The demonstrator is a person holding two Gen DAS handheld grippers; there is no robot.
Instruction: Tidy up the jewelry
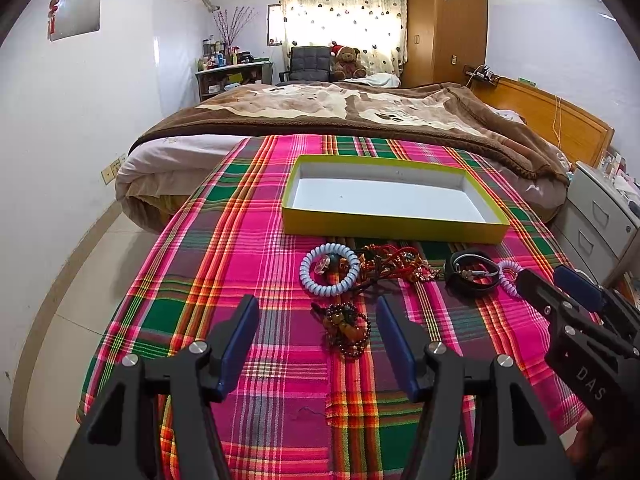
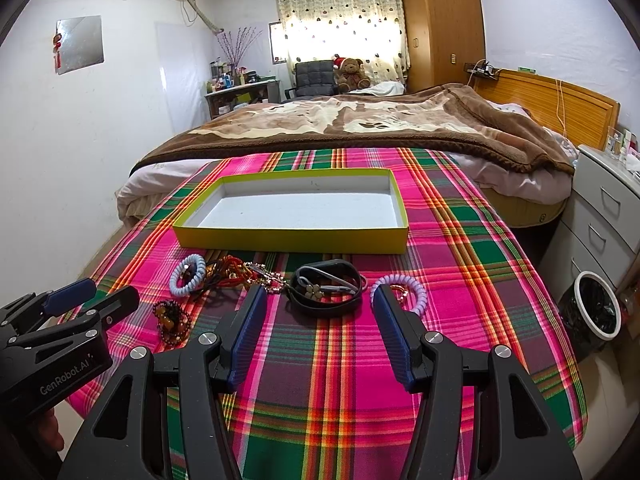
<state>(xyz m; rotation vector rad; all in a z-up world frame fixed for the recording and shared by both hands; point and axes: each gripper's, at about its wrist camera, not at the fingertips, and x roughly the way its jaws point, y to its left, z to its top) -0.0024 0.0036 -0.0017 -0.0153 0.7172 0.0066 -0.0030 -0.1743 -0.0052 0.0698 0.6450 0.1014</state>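
Yellow-walled tray sits behind the jewelry row; blue coil band, black strap, beaded bracelet lie in front. Left gripper and right gripper both spread wide, holding nothing.

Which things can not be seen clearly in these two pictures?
- Purple coil bracelet: partly hidden behind the right claw, right wrist view.
- Red cord tangle: separate pieces too small to tell, left wrist view.
- Table under the plaid cloth: covered, both views.

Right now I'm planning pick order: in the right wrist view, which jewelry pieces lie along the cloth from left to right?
Dark amber-and-brown bead bracelet → pale blue spiral coil bracelet → tangle of red cords and gold chain → black leather strap with flower charm → lilac spiral coil bracelet.
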